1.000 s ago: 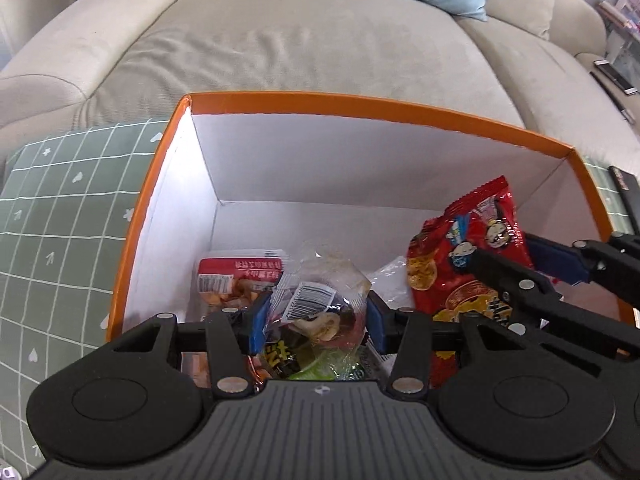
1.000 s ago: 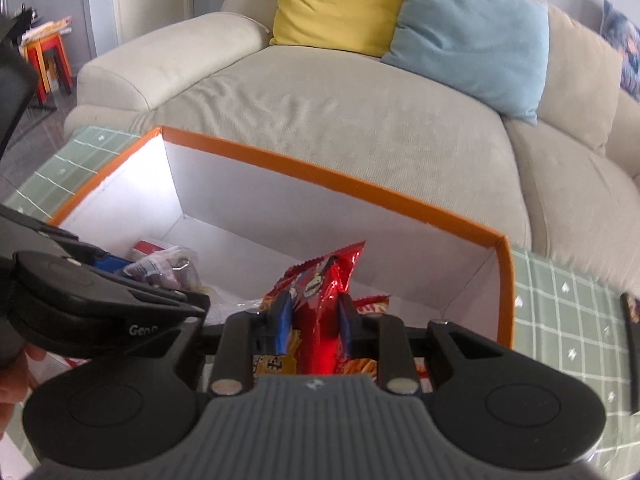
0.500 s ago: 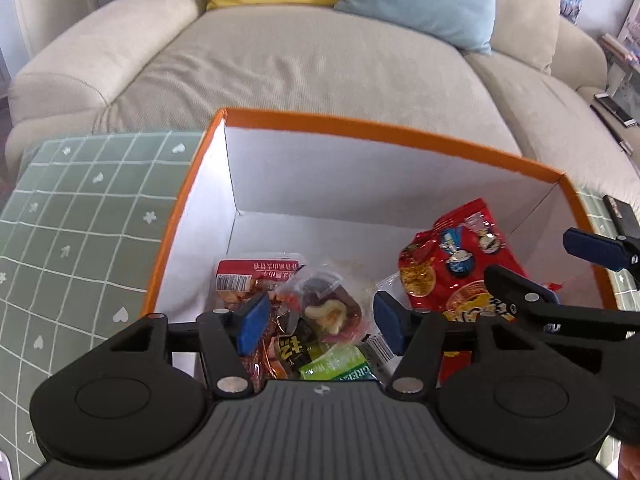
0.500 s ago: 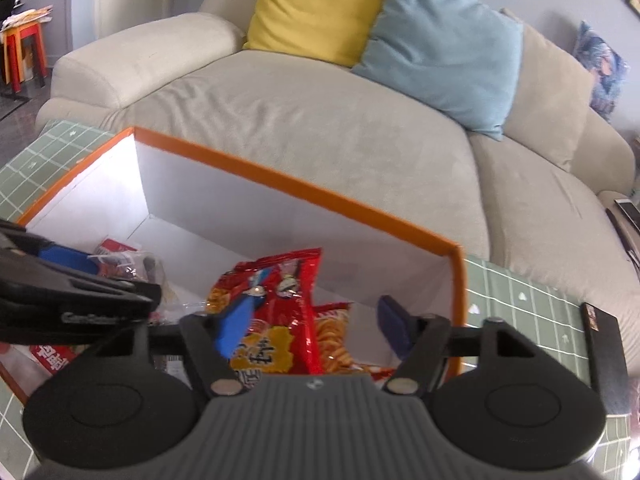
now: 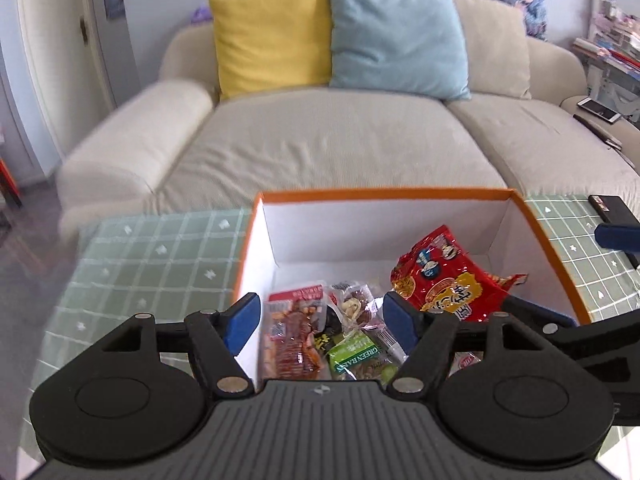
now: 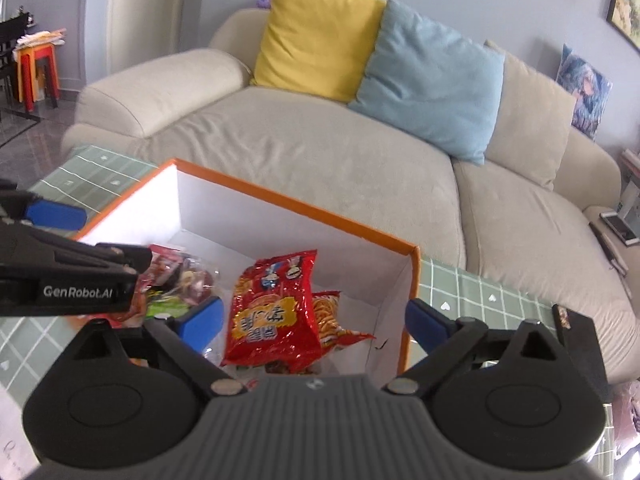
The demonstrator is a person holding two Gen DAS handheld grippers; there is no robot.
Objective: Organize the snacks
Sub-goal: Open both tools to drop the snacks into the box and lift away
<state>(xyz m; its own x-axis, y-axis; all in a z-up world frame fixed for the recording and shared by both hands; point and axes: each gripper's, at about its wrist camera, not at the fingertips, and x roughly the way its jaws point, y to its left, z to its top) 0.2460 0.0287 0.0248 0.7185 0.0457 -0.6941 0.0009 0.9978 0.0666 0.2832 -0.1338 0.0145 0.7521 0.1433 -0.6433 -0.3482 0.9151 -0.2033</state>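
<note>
An orange-rimmed white box [image 5: 380, 194] [image 6: 296, 202] stands on the green checked tablecloth. Inside lie a red snack bag [image 5: 448, 280] [image 6: 276, 304], a red meat packet [image 5: 292, 332], a clear bag of mixed nuts [image 5: 354, 304], a green raisin packet [image 5: 356, 354] and an orange noodle-snack bag [image 6: 332, 316]. My left gripper [image 5: 322, 322] is open and empty above the box's left part. My right gripper [image 6: 312, 320] is open wide and empty above the box's right part. The left gripper's body shows at the left of the right wrist view.
A beige sofa [image 5: 328, 140] with a yellow cushion [image 5: 272, 36] and a blue cushion [image 5: 396, 36] stands behind the table. A dark phone-like object [image 5: 612, 210] [image 6: 580, 344] lies on the tablecloth [image 5: 152, 256] right of the box.
Both grippers opened, dropped their snacks into the box and rose up and back. The nut bag and red bag now lie in the box.
</note>
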